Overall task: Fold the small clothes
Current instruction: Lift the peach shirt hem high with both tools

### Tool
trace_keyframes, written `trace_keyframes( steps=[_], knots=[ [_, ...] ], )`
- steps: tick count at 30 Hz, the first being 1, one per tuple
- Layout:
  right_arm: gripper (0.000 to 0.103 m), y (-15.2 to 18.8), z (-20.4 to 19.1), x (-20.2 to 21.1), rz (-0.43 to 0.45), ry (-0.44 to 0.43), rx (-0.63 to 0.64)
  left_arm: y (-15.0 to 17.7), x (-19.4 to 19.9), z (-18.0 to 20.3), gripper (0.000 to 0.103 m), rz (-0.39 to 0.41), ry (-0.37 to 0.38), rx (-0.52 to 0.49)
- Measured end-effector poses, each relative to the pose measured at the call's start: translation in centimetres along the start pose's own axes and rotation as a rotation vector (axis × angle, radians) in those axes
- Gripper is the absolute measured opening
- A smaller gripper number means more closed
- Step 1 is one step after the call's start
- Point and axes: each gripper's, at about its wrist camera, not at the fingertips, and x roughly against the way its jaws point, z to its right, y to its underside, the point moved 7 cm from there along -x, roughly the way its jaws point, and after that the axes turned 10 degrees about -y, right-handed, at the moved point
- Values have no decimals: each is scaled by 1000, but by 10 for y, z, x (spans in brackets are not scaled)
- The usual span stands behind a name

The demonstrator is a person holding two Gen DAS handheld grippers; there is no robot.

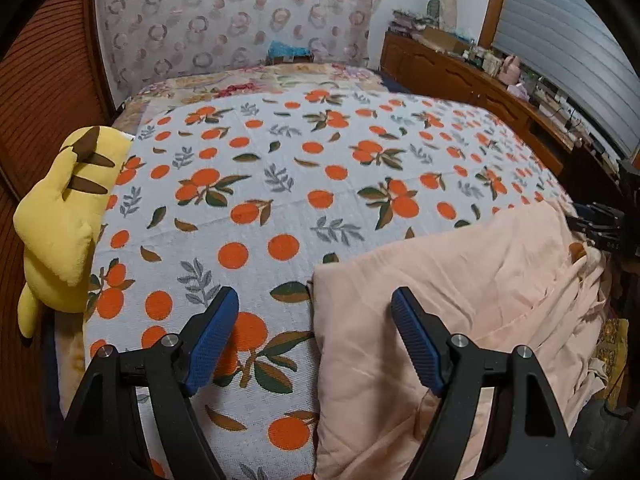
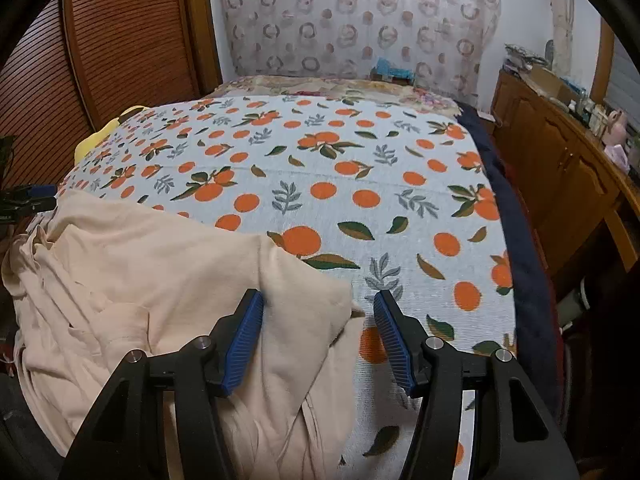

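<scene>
A bed fills both views, spread with a white blanket (image 1: 304, 184) printed with oranges and green leaves, and a floral quilt (image 1: 240, 84) lies at its far end beneath a curtain (image 1: 240, 12) patterned with rings. A wooden cabinet (image 2: 560, 168) runs along one side of the bed, its top crowded with small items too small to name, and a slatted wooden door (image 2: 120, 48) stands on the other side. The peach garment (image 1: 460, 304) lies on the near part of the blanket, partly folded, with one smooth flat panel and a rumpled bunch of cloth hanging over the near edge of the bed. A yellow plush toy (image 1: 64, 216) with brown stripes lies at the bed's edge, well apart from the garment. The left gripper (image 1: 314, 332) hovers with its jaws spread wide over the garment's straight side edge, one blue pad above the blanket and one above the cloth, pinching nothing. The right gripper (image 2: 318, 332) also stands parted, its pads astride a folded corner of the garment without pressing on it
</scene>
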Motion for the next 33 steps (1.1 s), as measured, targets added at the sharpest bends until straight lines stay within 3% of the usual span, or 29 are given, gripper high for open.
trace_keyframes(
  steps=[7,14,19,21,23,28,33],
  knots=[
    [63,-2,1,-8,-13,-9,-21,5,-5,11,47,-29,88,3],
    [60,-4,-9,-14,-32,-27,-4,4,-10,26,38,-39,113,-42],
    [19,-2,-24,-14,-47,-91,33,4,-8,32,10,-56,135,-66],
    [15,-3,-28,-11,-50,-95,57,5,0,36,9,-38,131,-81],
    [13,-8,-30,1,-6,-93,66,2,16,38,9,-6,150,-73],
    [12,-33,-36,67,198,-59,65,-19,65,39,8,95,166,-61],
    [12,-60,-51,136,329,-46,120,-52,134,37,8,254,190,-44]
  ],
)
